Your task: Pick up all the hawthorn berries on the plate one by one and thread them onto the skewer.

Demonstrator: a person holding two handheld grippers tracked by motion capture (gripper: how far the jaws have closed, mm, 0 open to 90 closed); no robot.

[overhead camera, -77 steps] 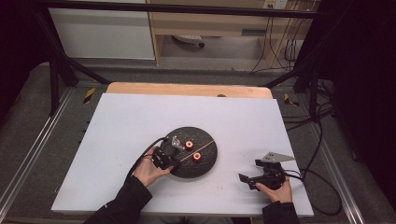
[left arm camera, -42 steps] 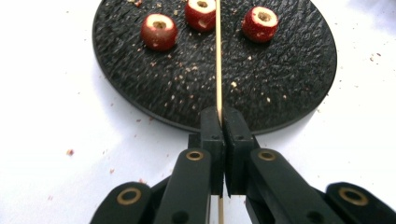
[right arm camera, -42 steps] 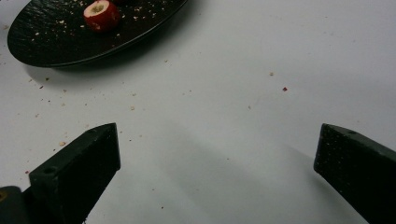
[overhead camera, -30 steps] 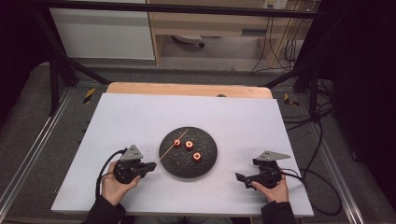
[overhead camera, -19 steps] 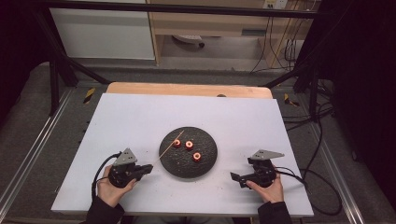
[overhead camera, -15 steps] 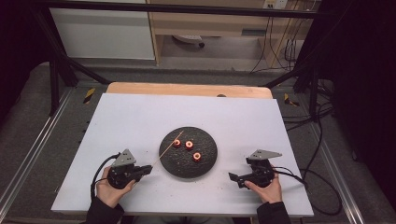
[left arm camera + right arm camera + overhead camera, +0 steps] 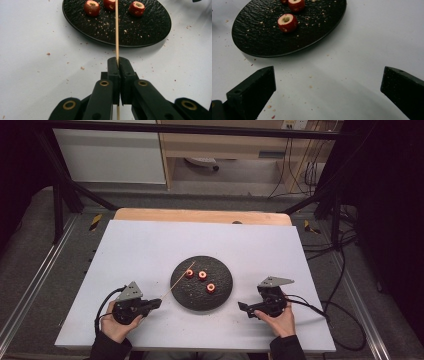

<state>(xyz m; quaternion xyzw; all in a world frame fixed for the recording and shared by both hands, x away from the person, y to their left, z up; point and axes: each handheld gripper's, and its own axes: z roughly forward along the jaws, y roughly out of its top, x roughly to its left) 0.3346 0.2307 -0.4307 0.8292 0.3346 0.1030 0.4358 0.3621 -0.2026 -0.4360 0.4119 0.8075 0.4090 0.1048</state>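
Two grippers are resting at either side of a black plate [image 7: 201,296] on the white table [image 7: 150,245].

The left gripper [image 7: 154,303] is pinching a thin wooden skewer [image 7: 116,32] that is reaching over the plate, where three red fruit pieces [image 7: 202,275] are lying. The right gripper [image 7: 243,307] is sitting on the table beside the plate, its jaws spread wide around nothing.

I am working in what looks like a lab or test room. Ahead of my two grippers, past the white table [image 7: 150,245], stands a black metal frame [image 7: 60,195], with cables [image 7: 300,165] hanging by wooden cabinets [image 7: 225,145] on a grey floor [image 7: 30,265].
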